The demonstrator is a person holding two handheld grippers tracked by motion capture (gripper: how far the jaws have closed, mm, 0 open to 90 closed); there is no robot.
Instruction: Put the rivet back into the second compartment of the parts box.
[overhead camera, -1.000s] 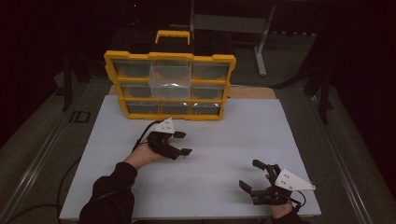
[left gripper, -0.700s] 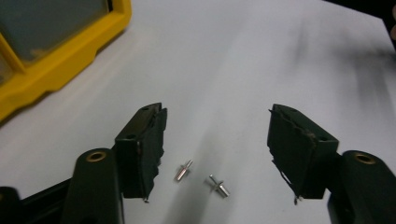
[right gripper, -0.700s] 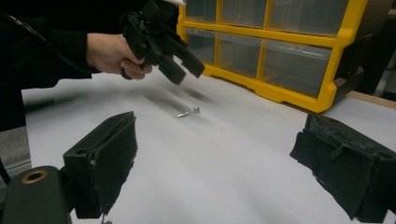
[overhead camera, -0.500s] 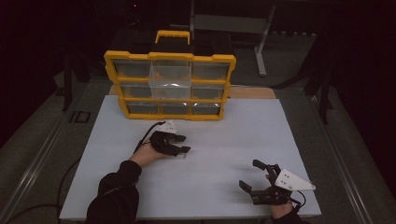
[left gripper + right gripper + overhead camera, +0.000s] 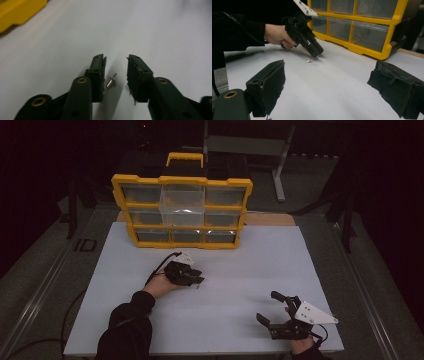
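A small silver metal pin (image 5: 110,81) lies on the white table (image 5: 240,270). My left gripper (image 5: 116,58) points down at it, tips close to the table surface. Its jaws have just been closing, and the pin lies between them beside the left pad (image 5: 100,72), with a clear gap to the right pad. In the right gripper view the left gripper (image 5: 318,53) hovers over the pin (image 5: 309,60). In the high view the left gripper (image 5: 199,281) is at mid-table. My right gripper (image 5: 266,306) rests near the front right with its jaws wide apart and nothing between them (image 5: 329,66).
A yellow drawer organizer (image 5: 182,180) with clear drawers and a handle stands at the back of the table; its middle drawer is pulled out. Its frame (image 5: 352,17) lies behind the left gripper, and a corner (image 5: 17,10) shows in the left gripper view. Dark floor surrounds the table.
My left gripper has sunk toward the table and its jaws have narrowed around the pin. The right gripper has stayed in place.
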